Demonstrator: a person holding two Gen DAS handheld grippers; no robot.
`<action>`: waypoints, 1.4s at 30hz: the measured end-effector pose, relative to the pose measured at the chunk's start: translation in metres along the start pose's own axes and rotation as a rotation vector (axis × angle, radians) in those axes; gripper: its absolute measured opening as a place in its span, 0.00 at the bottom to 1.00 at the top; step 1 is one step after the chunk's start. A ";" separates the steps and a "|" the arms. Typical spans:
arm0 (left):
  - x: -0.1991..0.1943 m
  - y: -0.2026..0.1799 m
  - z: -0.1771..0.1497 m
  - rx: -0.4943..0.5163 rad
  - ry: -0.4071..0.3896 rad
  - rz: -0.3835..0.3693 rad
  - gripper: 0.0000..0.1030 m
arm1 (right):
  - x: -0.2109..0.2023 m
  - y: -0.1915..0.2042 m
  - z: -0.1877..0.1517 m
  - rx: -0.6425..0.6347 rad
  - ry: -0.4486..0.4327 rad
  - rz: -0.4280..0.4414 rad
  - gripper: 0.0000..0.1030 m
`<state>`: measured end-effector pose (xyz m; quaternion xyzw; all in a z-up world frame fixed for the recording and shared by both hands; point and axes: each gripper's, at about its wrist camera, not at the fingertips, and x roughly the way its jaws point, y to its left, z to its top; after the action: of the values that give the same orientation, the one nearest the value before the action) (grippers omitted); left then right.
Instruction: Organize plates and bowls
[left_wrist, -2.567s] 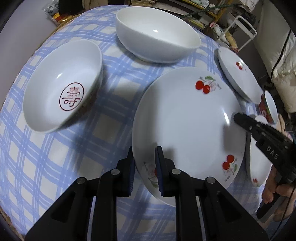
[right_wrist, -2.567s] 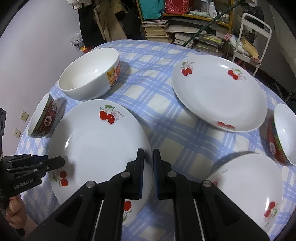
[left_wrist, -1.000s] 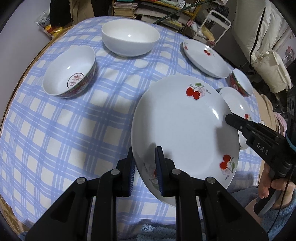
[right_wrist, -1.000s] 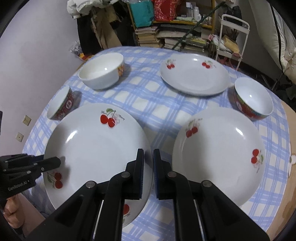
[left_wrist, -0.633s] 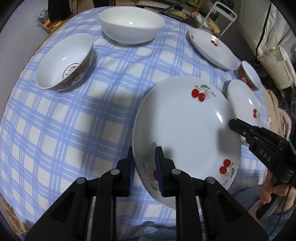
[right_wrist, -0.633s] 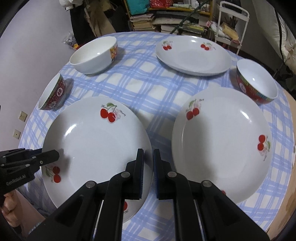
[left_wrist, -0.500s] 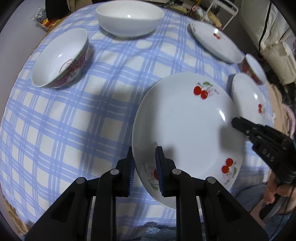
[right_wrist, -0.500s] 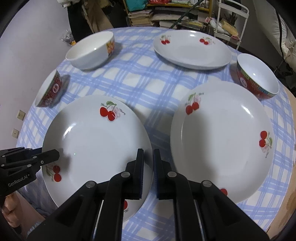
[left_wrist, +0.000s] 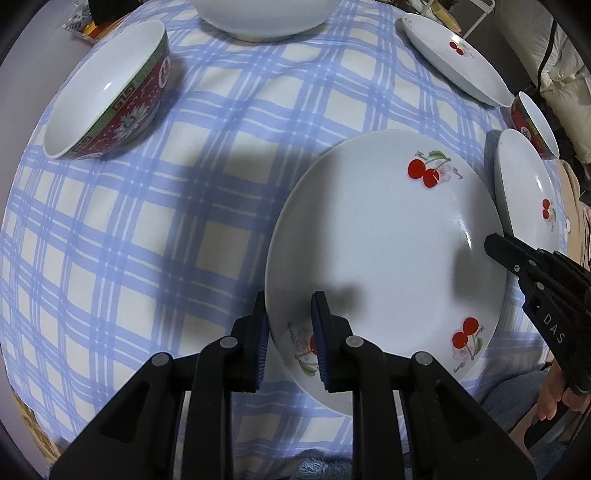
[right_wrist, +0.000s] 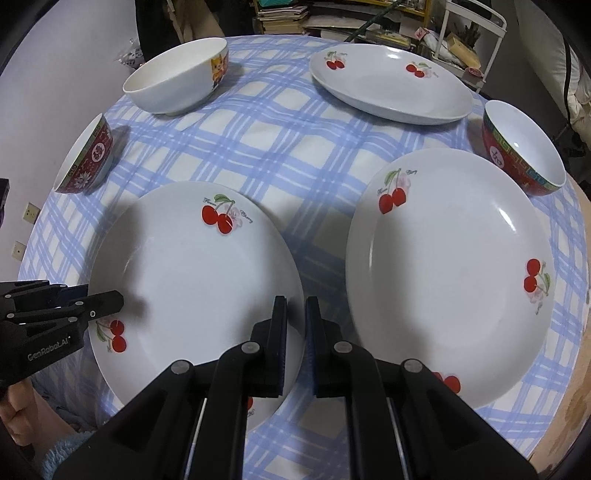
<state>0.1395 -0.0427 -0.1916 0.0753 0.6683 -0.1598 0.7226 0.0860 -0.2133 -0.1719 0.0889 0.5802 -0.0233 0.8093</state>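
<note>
A white cherry plate (left_wrist: 384, 240) (right_wrist: 192, 273) is held low over the blue checked tablecloth (left_wrist: 147, 221) near the table's front edge. My left gripper (left_wrist: 288, 325) is shut on its left rim. My right gripper (right_wrist: 295, 328) is shut on its right rim and shows in the left wrist view (left_wrist: 495, 245). A second cherry plate (right_wrist: 450, 266) lies to the right on the cloth. A third cherry plate (right_wrist: 391, 85) lies at the back.
A red patterned bowl (left_wrist: 110, 92) (right_wrist: 86, 158) stands left of the held plate. A plain white bowl (right_wrist: 177, 81) stands at the back left. Another red bowl (right_wrist: 521, 147) stands at the right. Shelves and a white rack (right_wrist: 476, 33) stand behind the table.
The held plate, gripped by both grippers throughout, rose off the cloth and has since come down closer to the table. The other plates and bowls have not moved.
</note>
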 end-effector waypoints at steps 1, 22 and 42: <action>-0.001 0.002 0.000 -0.005 0.001 0.000 0.20 | -0.001 0.000 0.000 -0.001 -0.001 0.003 0.10; -0.090 -0.065 0.002 0.159 -0.242 0.063 0.37 | -0.094 -0.073 0.013 0.212 -0.226 -0.025 0.11; -0.102 -0.157 0.055 0.239 -0.264 -0.024 0.80 | -0.142 -0.175 0.007 0.384 -0.335 -0.136 1.00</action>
<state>0.1339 -0.1945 -0.0689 0.1312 0.5447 -0.2553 0.7880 0.0216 -0.3961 -0.0564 0.1967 0.4278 -0.2019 0.8588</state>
